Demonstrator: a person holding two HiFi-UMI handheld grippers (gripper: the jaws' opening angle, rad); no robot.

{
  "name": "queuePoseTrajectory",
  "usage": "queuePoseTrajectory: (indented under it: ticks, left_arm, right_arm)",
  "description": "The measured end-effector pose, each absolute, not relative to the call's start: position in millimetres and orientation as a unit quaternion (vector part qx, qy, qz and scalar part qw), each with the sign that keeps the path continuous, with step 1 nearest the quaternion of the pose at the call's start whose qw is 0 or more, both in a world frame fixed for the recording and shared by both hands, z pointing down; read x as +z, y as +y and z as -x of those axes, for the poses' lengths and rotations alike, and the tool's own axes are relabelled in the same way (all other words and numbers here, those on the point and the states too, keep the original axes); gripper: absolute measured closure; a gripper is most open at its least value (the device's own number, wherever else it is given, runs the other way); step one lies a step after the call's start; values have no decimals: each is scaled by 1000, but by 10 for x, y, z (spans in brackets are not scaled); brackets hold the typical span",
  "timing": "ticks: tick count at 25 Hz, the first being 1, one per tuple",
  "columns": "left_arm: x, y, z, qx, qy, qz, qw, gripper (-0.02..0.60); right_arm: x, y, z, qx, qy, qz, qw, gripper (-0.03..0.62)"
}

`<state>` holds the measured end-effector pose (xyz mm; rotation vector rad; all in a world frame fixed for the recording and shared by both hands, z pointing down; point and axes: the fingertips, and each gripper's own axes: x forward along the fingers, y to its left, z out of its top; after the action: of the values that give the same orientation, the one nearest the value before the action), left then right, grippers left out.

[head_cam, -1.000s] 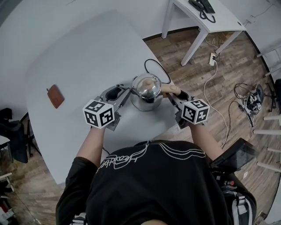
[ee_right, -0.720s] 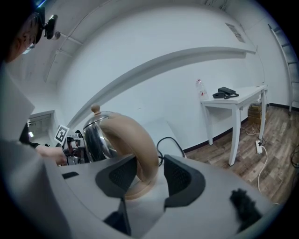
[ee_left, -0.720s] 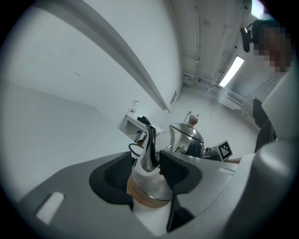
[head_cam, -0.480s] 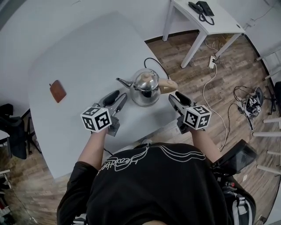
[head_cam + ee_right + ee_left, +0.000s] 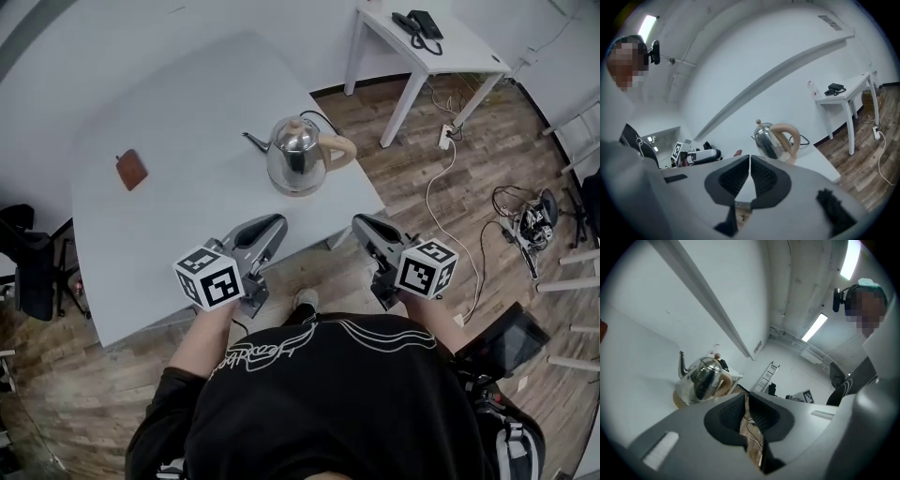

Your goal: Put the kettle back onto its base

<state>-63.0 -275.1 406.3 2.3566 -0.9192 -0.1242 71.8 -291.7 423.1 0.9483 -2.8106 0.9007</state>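
The shiny steel kettle with a tan handle stands upright on its round base, near the right front corner of the white table. Both grippers hang well short of it, over the table's front edge. The left gripper and the right gripper hold nothing. Their jaws are closing and stand almost together. In the left gripper view the kettle shows beyond the left gripper. In the right gripper view the kettle stands ahead of the right gripper.
A small brown flat object lies at the table's left. The kettle's black cord runs off the far edge. A white side table with a phone stands at the right, with cables on the wooden floor.
Both grippers have drawn back from the kettle's sides toward the person, past the table's front edge, and their jaws have come together. The kettle stays on its base.
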Motion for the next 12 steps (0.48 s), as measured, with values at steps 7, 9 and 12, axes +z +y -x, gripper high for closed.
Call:
queuePoseTrajectory:
  ticks: [7, 9, 12]
  left_arm:
    - [3656, -1582, 10, -31, -328, -910, 251, 580]
    - [3576, -1284, -121, -33, -326, -912, 246, 578]
    - [3514, -918, -284, -34, -327, -914, 237, 577]
  right_arm:
    - [3913, -1731, -834, 265, -933, -240, 28, 586]
    - [3819, -1424, -865, 245, -942, -226, 38, 588]
    - [3771, -1077, -958, 186, -952, -234, 73, 588]
